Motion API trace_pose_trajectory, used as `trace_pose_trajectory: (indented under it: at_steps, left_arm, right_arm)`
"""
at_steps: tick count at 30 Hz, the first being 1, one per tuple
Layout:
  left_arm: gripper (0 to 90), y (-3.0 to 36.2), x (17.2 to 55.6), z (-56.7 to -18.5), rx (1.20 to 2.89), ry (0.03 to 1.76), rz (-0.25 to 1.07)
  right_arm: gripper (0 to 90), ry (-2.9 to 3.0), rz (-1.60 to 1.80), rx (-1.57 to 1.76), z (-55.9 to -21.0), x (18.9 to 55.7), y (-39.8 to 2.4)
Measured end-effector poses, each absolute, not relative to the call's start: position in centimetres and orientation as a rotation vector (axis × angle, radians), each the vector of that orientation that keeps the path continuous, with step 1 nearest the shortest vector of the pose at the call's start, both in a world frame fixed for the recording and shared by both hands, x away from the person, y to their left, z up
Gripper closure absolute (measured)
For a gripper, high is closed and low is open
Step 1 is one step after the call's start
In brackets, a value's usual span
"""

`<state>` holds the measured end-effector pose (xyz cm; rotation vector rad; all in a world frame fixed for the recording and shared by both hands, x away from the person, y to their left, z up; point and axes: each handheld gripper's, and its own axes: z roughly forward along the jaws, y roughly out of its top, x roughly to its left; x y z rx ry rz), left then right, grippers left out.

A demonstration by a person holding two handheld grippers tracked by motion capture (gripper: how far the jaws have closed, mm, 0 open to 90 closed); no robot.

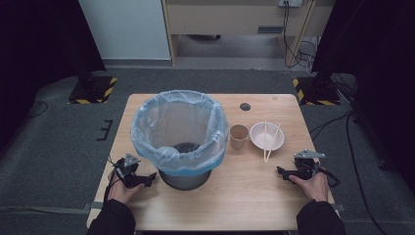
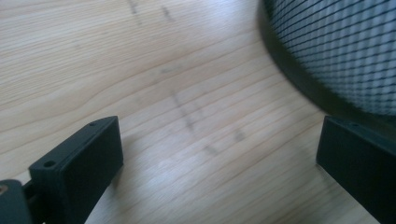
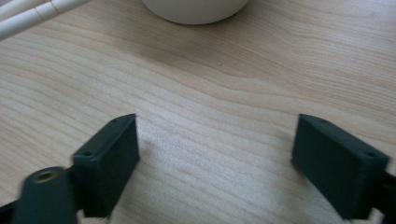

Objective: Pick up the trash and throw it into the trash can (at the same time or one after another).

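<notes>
Bowl [image 3: 196, 9] just ahead of open right claw [image 3: 215, 158].

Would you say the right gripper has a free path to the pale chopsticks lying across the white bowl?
Probably yes. The right gripper stands open over bare wooden table, and the pale chopsticks on the white bowl lie just ahead of it with nothing between.

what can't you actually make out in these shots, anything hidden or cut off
- Inside of the paper cup: high view, too small to tell if anything is in it.
- Bottom of the waste bin: high view, dark behind the liner bag.
- White bowl: right gripper view, cut off by the top edge.
- Chopsticks: right gripper view, cut off at the top left.
- Bin's mesh wall: left gripper view, blurred, cut off at the right.
</notes>
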<state>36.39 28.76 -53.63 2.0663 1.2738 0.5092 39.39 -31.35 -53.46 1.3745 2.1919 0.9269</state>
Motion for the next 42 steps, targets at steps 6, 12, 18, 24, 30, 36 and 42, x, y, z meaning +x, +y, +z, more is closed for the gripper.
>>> trace_pose_trajectory:
  at_steps: [6, 12, 18, 24, 30, 36, 42]
  left_arm:
    - [0.7, 29.0, 36.1, -53.6, 2.064, 1.286, 0.520]
    - [0.7, 29.0, 36.1, -53.6, 2.062, 1.287, 0.521]
    - [0.6, 29.0, 36.0, -53.6, 2.062, 1.288, 0.523]
    - [0.0, 28.9, 36.1, -53.7, 2.066, 1.285, 0.521]
    - [0.0, 28.9, 36.1, -53.7, 2.066, 1.285, 0.523]
    - [0.0, 28.9, 36.1, -53.7, 2.065, 1.289, 0.524]
    - [0.0, 28.9, 36.1, -53.7, 2.064, 1.290, 0.524]
  right_arm:
    - [28.1, 2.193, 0.925, 1.385, -52.6, 38.9, -31.7]
    - [28.9, 2.141, 1.013, 1.345, -50.9, 38.4, -31.3]
    - [29.4, 2.088, 1.082, 1.339, -49.6, 38.3, -30.9]
    - [32.9, 1.965, 1.168, 1.384, -47.8, 38.2, -30.5]
    - [35.2, 1.881, 1.236, 1.423, -46.8, 38.6, -30.1]
    - [36.1, 1.858, 1.239, 1.440, -45.9, 39.3, -29.6]
    - [38.2, 1.827, 1.247, 1.449, -44.6, 40.5, -29.1]
